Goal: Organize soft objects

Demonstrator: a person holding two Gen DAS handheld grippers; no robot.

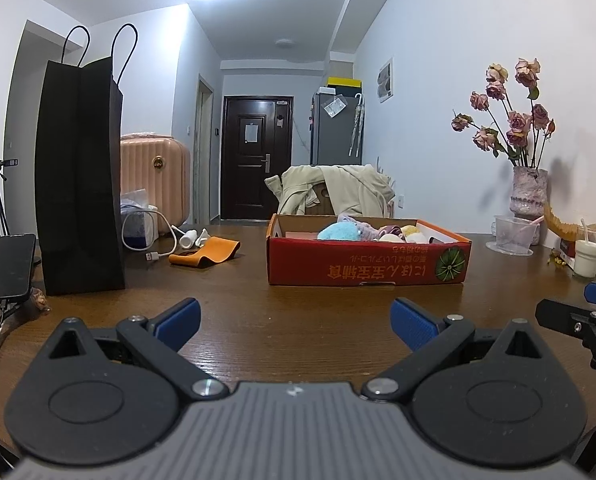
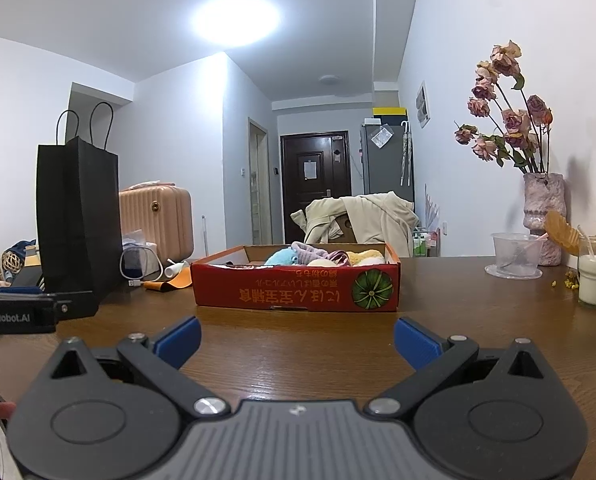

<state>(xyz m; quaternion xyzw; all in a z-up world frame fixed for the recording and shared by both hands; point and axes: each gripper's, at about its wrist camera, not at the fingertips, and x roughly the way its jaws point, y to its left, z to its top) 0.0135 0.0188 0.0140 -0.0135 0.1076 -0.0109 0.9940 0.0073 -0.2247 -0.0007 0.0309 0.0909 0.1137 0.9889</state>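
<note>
A shallow red cardboard box (image 1: 367,266) (image 2: 298,290) sits on the brown wooden table ahead of both grippers. It holds several soft things: a light blue plush (image 1: 335,232) (image 2: 280,258), a mauve cloth (image 1: 363,227) (image 2: 309,251), and cream and yellow pieces (image 1: 411,232) (image 2: 363,258). My left gripper (image 1: 296,322) is open and empty, low over the table in front of the box. My right gripper (image 2: 298,340) is open and empty, also short of the box. The right gripper's fingers (image 1: 565,312) show at the right edge of the left wrist view.
A tall black paper bag (image 1: 80,176) (image 2: 78,216) stands at the left, with a phone (image 1: 10,266), white cable and orange strap (image 1: 204,256) nearby. A vase of dried roses (image 1: 527,196) (image 2: 543,216), plastic cup (image 2: 513,256) and glass of milk (image 2: 595,278) stand at the right.
</note>
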